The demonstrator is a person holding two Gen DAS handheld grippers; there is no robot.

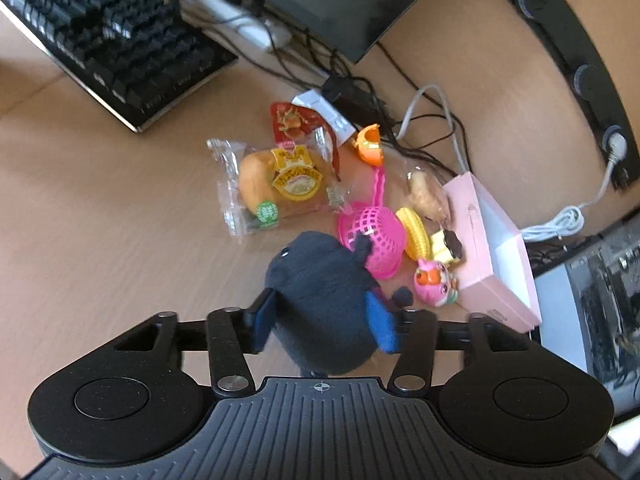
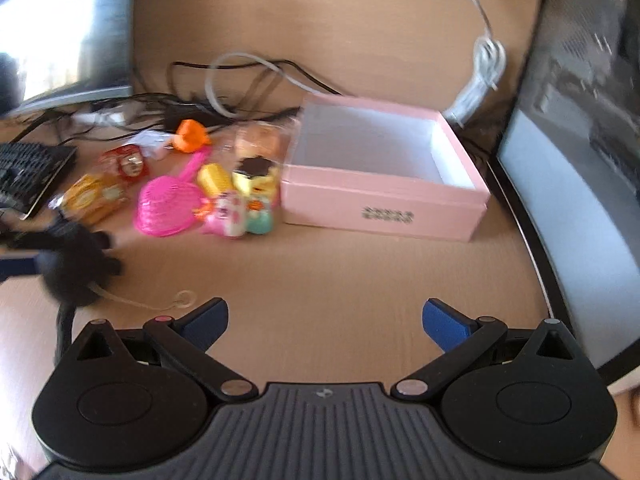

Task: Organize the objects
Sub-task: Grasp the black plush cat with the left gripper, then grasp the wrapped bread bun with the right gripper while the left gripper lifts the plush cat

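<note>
Here, your left claw [image 1: 324,322] stands apart around the dark plush toy [image 1: 320,280]; whether its blue pads [image 1: 382,320] press on the plush you cannot tell through the blur. Your right claw [image 2: 324,322] is spread wide over bare worktop [image 2: 320,272] with nothing between its fingers.

The pink box [image 2: 384,204] sits open at one o'clock from your right claw, its white inside showing nothing in the part you can see. Just beside its left wall, at eleven o'clock, lies the pile: a pink plastic basket [image 2: 168,208] on its side with nothing visible in it, a yellow toy [image 2: 214,178], a pink squishy figure [image 2: 226,214], an orange piece [image 2: 192,136] and two wrapped snacks [image 2: 96,196]. All of these lie outside the box.
</note>
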